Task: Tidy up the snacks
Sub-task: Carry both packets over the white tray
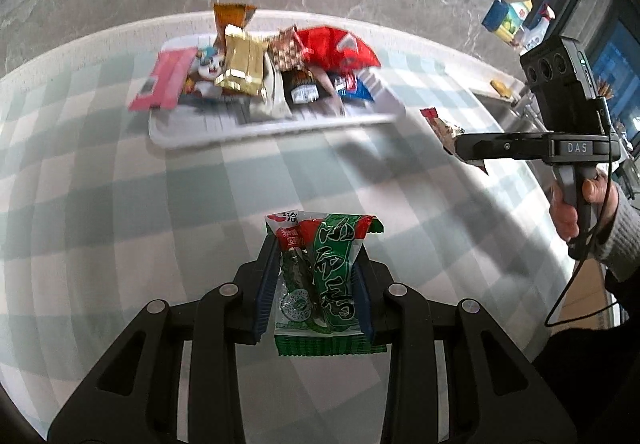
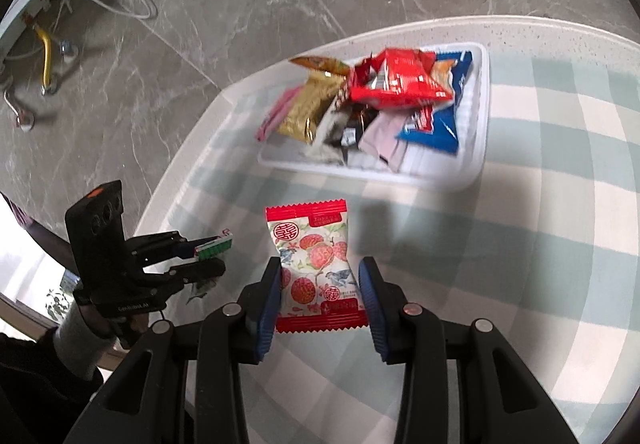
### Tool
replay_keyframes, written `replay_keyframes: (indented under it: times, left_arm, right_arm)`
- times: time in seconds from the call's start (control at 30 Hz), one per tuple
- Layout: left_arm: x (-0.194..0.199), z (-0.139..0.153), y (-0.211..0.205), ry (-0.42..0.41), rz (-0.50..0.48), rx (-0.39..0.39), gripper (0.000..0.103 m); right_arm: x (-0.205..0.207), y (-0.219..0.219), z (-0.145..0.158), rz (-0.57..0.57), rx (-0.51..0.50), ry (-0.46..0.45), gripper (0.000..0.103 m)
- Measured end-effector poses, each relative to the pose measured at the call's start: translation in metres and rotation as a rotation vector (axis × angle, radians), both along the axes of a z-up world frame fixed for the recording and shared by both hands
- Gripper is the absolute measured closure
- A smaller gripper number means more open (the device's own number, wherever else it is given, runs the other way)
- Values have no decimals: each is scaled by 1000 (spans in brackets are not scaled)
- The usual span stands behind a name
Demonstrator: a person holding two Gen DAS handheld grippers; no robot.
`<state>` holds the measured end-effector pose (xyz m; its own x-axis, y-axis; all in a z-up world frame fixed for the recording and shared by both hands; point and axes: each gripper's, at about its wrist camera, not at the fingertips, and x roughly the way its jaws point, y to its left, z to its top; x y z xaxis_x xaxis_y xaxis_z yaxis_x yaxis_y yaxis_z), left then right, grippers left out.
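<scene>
On the checked surface (image 2: 540, 244) sits one white tray (image 2: 478, 148), the only container in view, and it holds a loose heap of snack packets. Counting what shows in the heap: one red packet (image 2: 400, 82) on top, one gold packet (image 2: 308, 112) beside it, one blue packet (image 2: 436, 128) toward the tray's near corner, one pink packet (image 1: 162, 82) hanging over the tray's edge, one orange packet (image 1: 232, 18) standing at the tray's far side, and a dark packet (image 1: 302, 88) in the middle. Others lie beneath, too blurred to count.

Two packets are outside the tray, both held above the surface on the near side of it. The left gripper (image 1: 316, 276) is closed on a green seaweed packet (image 1: 324, 276), its blue pads pressing both sides; in the right wrist view the same gripper (image 2: 208, 256) appears left of the tray with the packet's green edge showing. The right gripper (image 2: 320, 296) holds a lychee-print packet (image 2: 316, 268) with red ends, pads narrowed against its sides. In the left wrist view that gripper (image 1: 460, 148) hangs right of the tray, a hand (image 1: 576, 204) on its handle.
</scene>
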<state>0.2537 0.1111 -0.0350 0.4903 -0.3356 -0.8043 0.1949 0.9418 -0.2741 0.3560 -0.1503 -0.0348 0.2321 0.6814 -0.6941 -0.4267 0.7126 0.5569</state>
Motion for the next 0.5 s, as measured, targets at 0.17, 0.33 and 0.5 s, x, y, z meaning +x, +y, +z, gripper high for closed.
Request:
replay_keyframes:
  times: [0.17,0.33,0.5]
  left_arm:
    - [18,9,4,-17,15,-4,72]
    - [36,17,6,-36,23,-10,72]
    - [52,26,6,-56,21,-7,72]
  right_arm:
    - [14,4,10,-18,41,-5,62]
    - [26,12,18,-24,62,-16,62]
    - [39,19,23,-33,76,-20,62]
